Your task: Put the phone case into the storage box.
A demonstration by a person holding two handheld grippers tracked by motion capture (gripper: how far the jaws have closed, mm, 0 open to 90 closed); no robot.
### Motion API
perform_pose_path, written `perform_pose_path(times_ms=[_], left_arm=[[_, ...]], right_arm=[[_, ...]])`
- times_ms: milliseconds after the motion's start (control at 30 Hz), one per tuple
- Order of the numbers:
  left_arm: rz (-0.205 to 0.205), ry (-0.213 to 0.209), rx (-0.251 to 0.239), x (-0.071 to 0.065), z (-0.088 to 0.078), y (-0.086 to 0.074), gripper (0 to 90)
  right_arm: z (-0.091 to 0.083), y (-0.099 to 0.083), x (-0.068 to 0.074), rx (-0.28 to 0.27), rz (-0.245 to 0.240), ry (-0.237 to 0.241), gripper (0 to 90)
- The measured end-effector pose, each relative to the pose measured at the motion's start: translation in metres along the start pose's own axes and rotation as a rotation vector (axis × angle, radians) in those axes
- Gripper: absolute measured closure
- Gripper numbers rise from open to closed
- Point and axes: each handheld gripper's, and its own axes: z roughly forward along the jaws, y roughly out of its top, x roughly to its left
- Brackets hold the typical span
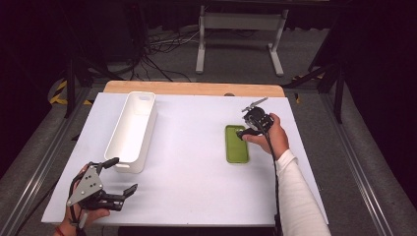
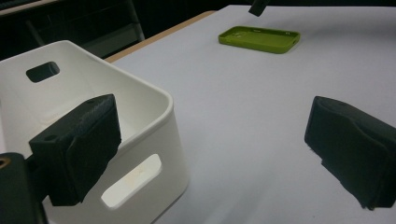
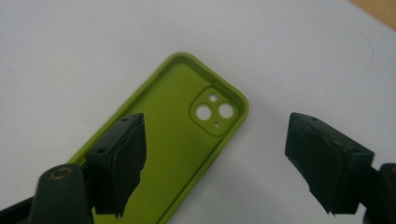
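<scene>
1. A white table [image 1: 196, 177] is seen from above. A green phone case [image 1: 236, 144] lies flat on its right half, open side up, its camera cutout at the far end. A long white bin [image 1: 132, 132] stands well apart on the left half.

2. The right gripper [image 3: 212, 168] hangs just over the case, with the person's right hand [image 1: 270, 135] at the case's right edge. Its jaws stand apart, holding nothing. In the right gripper view one jaw sits above the case's hollow and the other above bare table beyond the case's long side — so the jaws straddle one side wall.

3. The left gripper [image 1: 115, 177] rests low near the front left of the table, just beside the near end of the bin. Its jaws gape wide and hold nothing.

4. The step in hand looks like picking up the case, probably to carry it to the bin.

5. To do it well: lower until one pad is inside the hollow and the other outside the wall, then close gently on that thin wall — it is soft and may flex or slip.

6. Grip near the middle of the long side, so the case hangs level when lifted.
</scene>
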Motion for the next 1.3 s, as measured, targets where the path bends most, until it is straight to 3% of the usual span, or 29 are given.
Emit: perform_pose_path(times_ms=[233,300,433,533,600,867,1133,1300], left_arm=[[-0.005,-0.012,0.006,-0.001,0.003,-0.001,4.5],[0.002,-0.018,0.012,-0.002,0.002,0.000,4.7],[-0.003,-0.023,0.010,-0.002,0.005,0.001,4.9],[0.008,-0.029,0.030,-0.003,0.006,0.000,5.0],[0.003,-0.032,0.034,-0.003,0.006,0.000,5.0],[-0.009,-0.045,0.036,-0.002,0.006,-0.001,5.1],[-0.004,-0.063,0.043,-0.004,0.009,-0.002,5.1],[-0.006,-0.072,0.047,-0.004,0.009,-0.002,5.1]], right_arm=[[0.022,0.007,-0.013,0.070,0.032,-0.004,26.2],[0.028,0.009,-0.016,0.072,0.049,-0.001,32.7],[0.034,0.012,-0.022,0.092,0.065,0.009,36.4],[0.043,0.014,-0.029,0.146,0.085,0.008,43.8],[0.045,0.015,-0.031,0.154,0.085,0.021,46.4],[0.051,0.020,-0.034,0.166,0.097,0.037,67.2],[0.055,0.027,-0.034,0.199,0.092,0.083,80.1],[0.058,0.029,-0.032,0.212,0.099,0.066,80.2]])
